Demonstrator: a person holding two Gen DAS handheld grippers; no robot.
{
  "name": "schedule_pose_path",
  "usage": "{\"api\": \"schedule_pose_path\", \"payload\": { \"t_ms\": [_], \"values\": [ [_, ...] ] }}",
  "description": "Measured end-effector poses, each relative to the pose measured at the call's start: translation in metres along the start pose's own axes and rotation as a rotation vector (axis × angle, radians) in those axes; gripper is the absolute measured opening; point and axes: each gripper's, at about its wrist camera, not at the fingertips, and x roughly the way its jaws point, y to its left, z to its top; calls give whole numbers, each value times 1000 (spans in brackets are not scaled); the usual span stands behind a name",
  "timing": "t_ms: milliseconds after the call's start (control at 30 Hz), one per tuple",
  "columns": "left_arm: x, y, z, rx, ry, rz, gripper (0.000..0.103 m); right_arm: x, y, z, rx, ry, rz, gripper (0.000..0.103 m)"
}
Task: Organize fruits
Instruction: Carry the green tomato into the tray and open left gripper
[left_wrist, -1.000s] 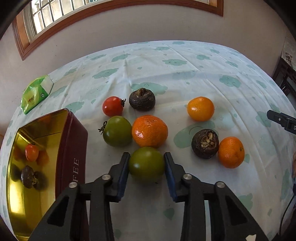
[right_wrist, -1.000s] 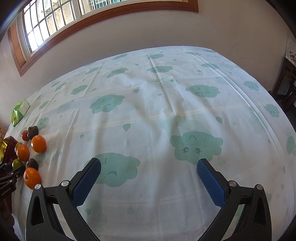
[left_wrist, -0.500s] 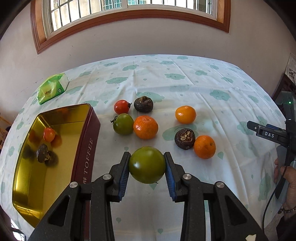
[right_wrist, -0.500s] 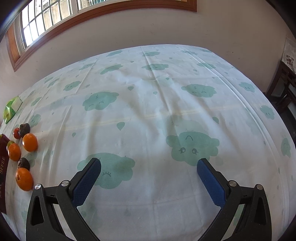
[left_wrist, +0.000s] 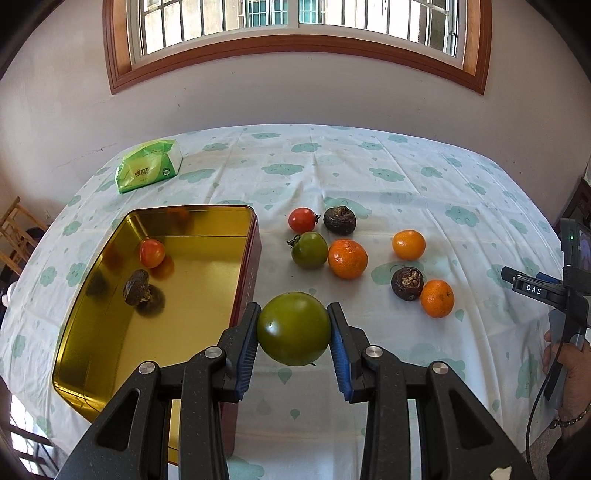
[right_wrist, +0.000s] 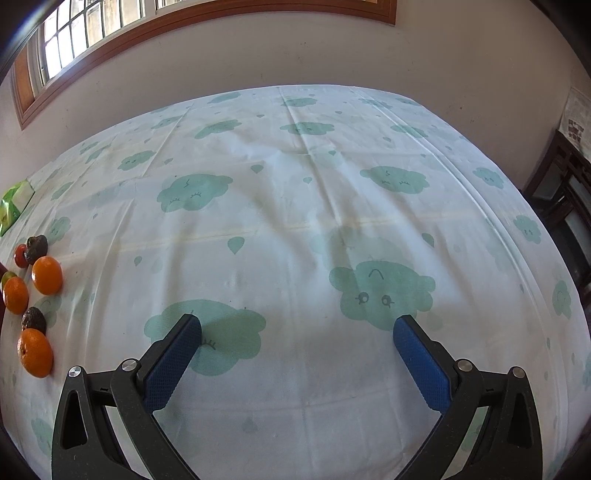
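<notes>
My left gripper pinches the green tomato beside the gold tin; smooth skin could slip, seemingly. Right gripper gapes empty.

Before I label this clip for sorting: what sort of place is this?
Probably a room in a home: a table under a cloud-print tablecloth, a wood-framed window in a plain wall, and a gold tin with loose fruit.
</notes>
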Motion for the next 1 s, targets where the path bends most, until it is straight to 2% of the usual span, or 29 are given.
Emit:
{"api": "schedule_pose_path", "payload": {
  "t_ms": [367,1000],
  "values": [
    [-10,33,5,-25,-36,63,33,1,-1,0,0,-1,-1,103],
    [20,113,-10,-91,32,217,33,1,0,0,1,-1,-3,103]
  ]
}}
